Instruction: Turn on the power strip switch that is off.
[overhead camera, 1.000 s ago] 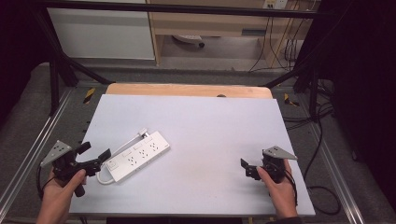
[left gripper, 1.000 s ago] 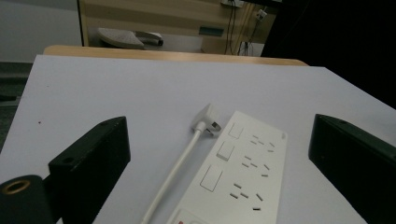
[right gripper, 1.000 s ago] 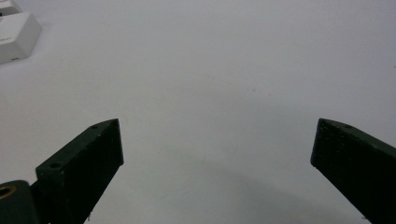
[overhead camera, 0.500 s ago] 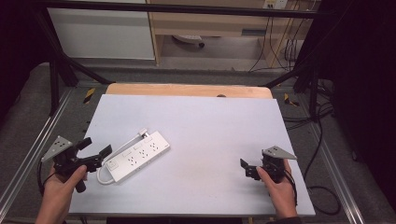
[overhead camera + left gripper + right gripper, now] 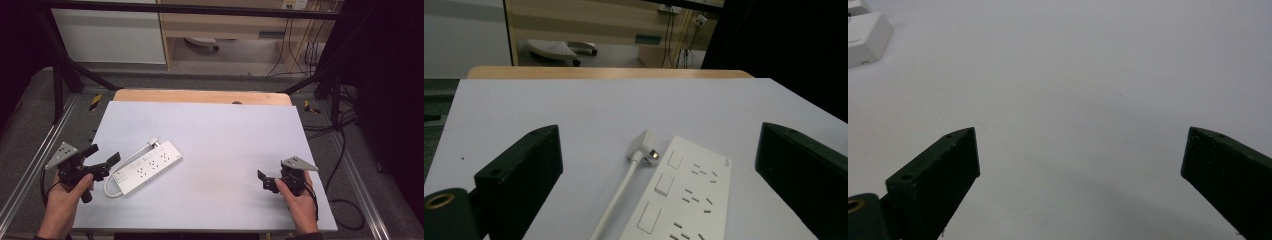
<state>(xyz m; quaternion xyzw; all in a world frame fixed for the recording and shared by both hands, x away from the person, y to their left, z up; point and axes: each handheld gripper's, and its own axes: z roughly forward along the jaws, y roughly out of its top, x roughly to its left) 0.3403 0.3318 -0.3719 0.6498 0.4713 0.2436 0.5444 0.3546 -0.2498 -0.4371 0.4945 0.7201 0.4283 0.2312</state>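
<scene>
Left gripper: jaws spread wide, empty, at the counter's left edge, just beside the power strip. Right gripper: jaws spread wide, empty, near the right edge. The strip lies flat, angled, its plug alongside.

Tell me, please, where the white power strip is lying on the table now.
In the high view the white power strip lies diagonally on the left half of the table, just ahead of the open left gripper, its plug beside its far end.
</scene>
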